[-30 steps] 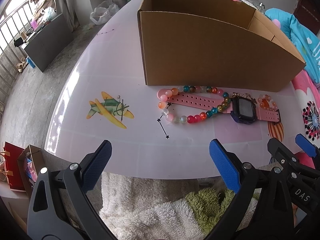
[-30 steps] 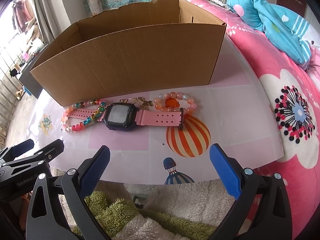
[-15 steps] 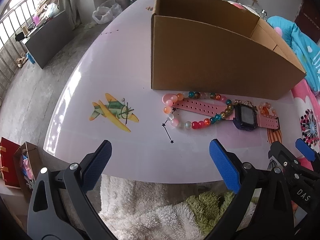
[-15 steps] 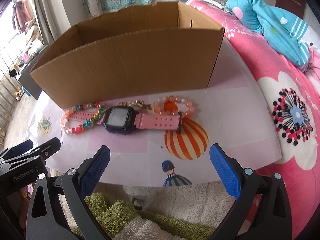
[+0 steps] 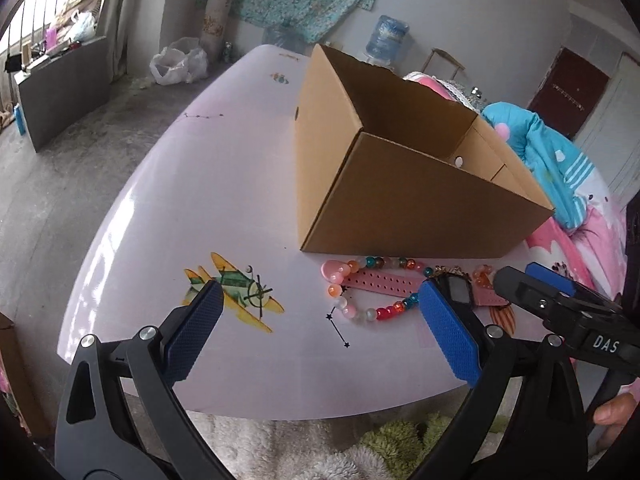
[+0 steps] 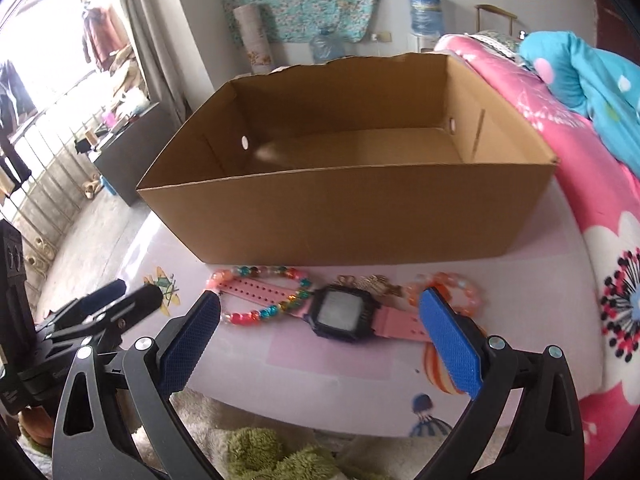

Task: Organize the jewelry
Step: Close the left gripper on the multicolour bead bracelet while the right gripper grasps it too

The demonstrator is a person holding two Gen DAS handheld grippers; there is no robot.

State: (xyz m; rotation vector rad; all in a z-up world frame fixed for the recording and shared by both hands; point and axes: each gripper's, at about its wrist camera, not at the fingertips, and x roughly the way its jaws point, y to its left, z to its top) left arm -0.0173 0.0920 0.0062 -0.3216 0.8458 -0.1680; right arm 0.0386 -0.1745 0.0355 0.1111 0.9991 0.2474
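Observation:
A pink-strapped watch with a dark face lies on the lilac table, just in front of an open cardboard box. Looped over its strap is a multicoloured bead bracelet. At the watch's right end lie an orange bead bracelet and a small gold chain. My right gripper hangs open above the watch, with nothing between its fingers. My left gripper is open too, over the multicoloured bracelet, strap and box. The box looks empty inside.
A pink flowered bed with a blue blanket runs along the table's right side. A fluffy rug lies below the near table edge. A printed plane marks the table's left half. The left gripper shows beside the right one.
Both grippers have risen and come forward over the jewelry, so the box's inside now shows. Both stayed open. The jewelry has not moved.

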